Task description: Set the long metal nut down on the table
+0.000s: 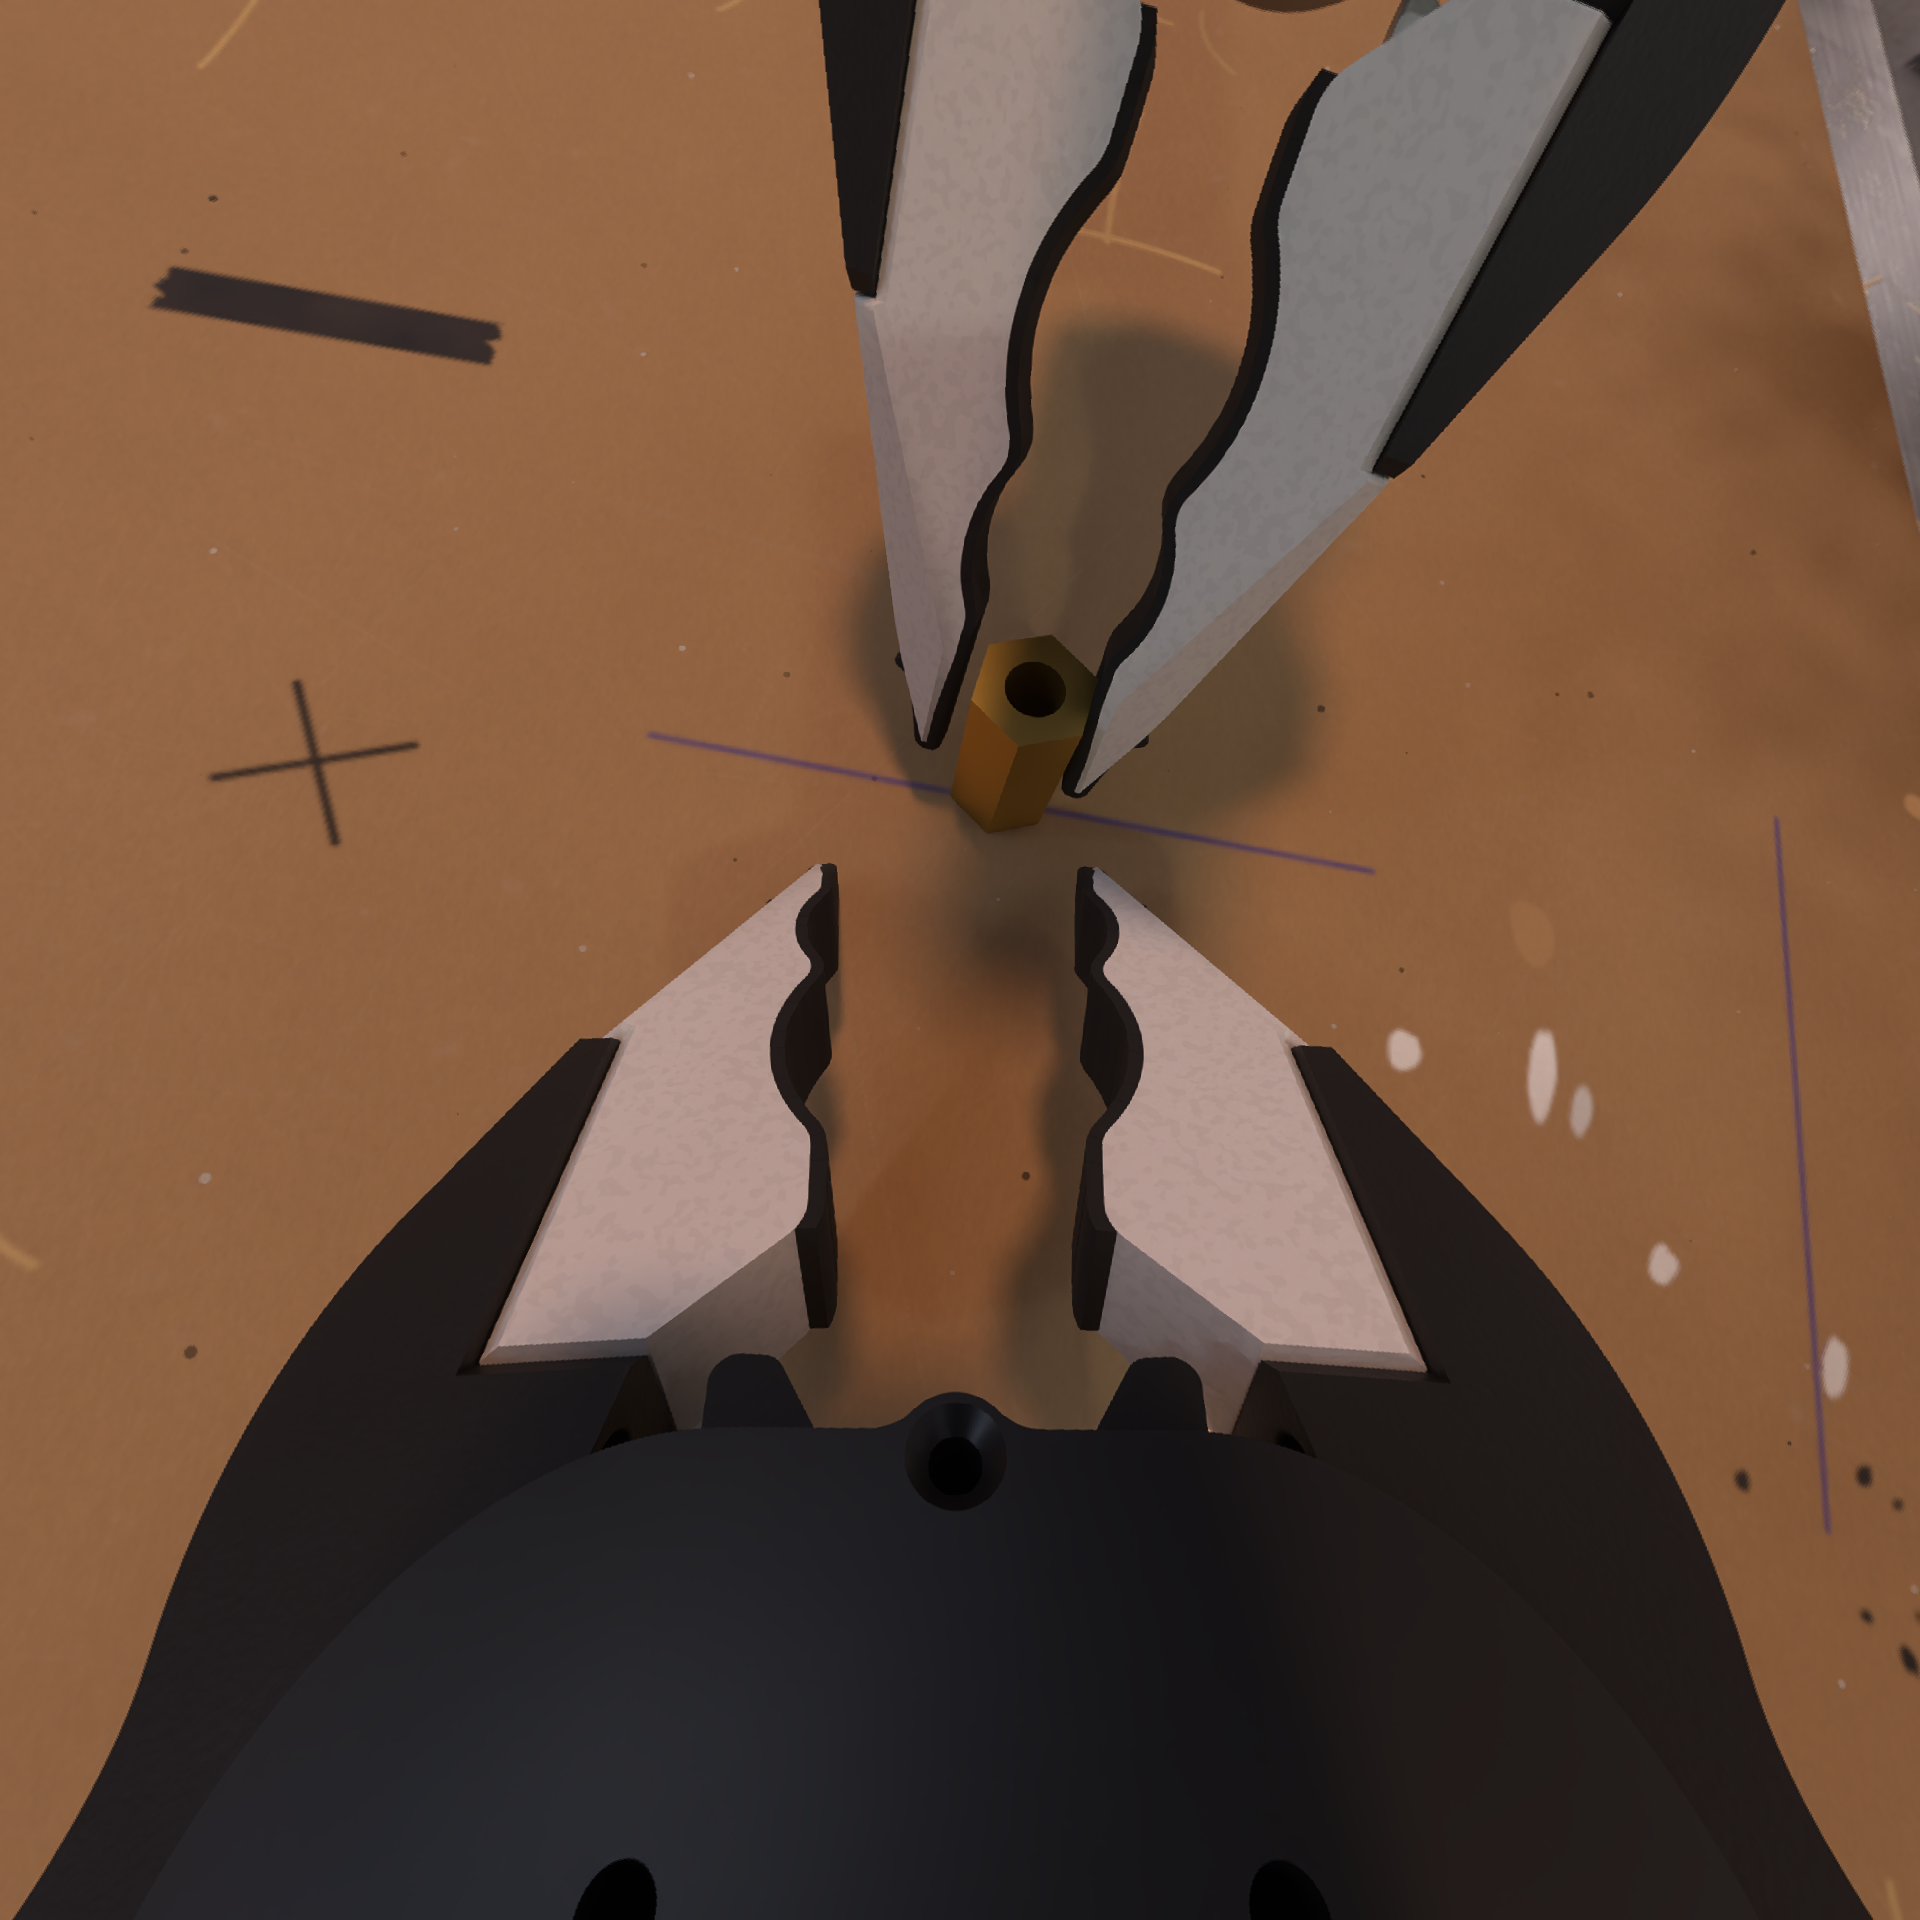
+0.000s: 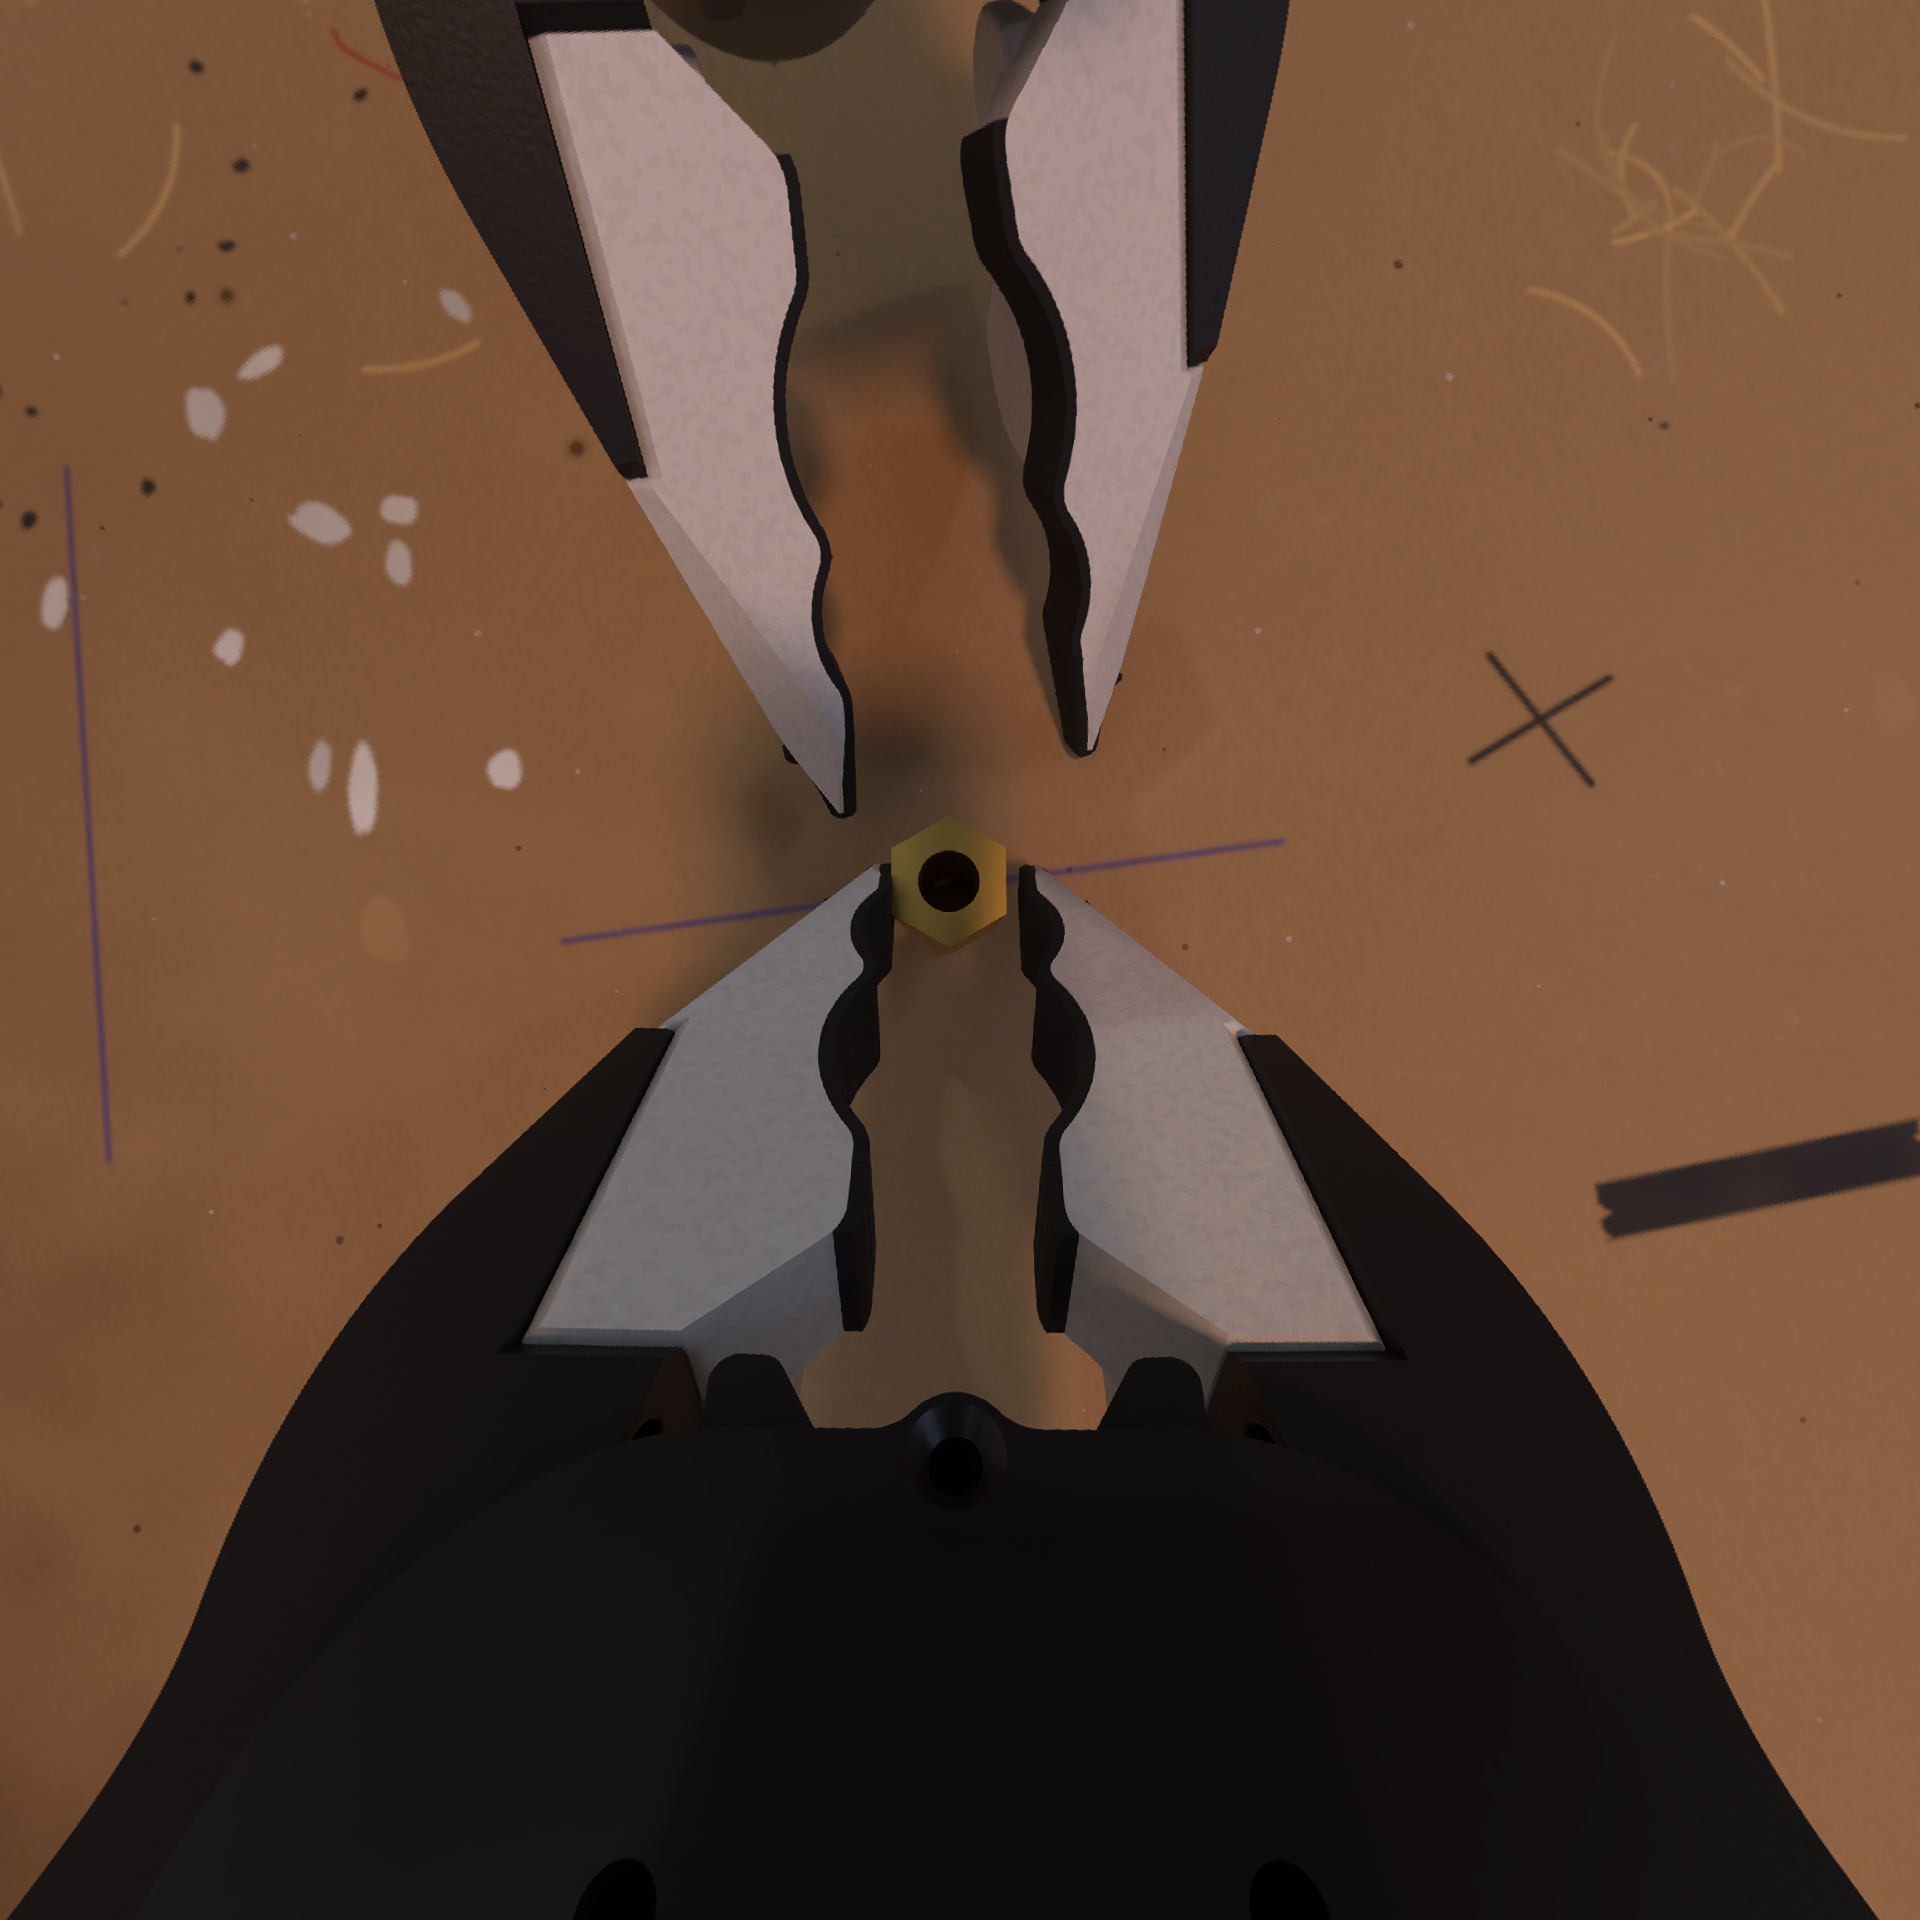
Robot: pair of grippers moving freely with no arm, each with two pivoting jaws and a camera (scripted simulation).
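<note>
long metal nut upright on the desk, between the right tool's tips

long metal nut (image 1: 1020, 732) stands on end on the desk (image 1: 468, 1039), bore up, long axis vertical, over a thin purple line (image 1: 1226, 842). right tool (image 2: 954, 891) straddles it; whether clamped or just freed, cannot tell. left tool (image 1: 956, 883) is apart, empty, just short of the nut.

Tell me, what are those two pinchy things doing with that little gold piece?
The right gripper has its fingertips on either side of the long metal nut, which stands upright on the brown table, its hole facing up. Whether it is squeezing cannot be told. The left gripper hangs open just in front of the nut, holding nothing.
</note>
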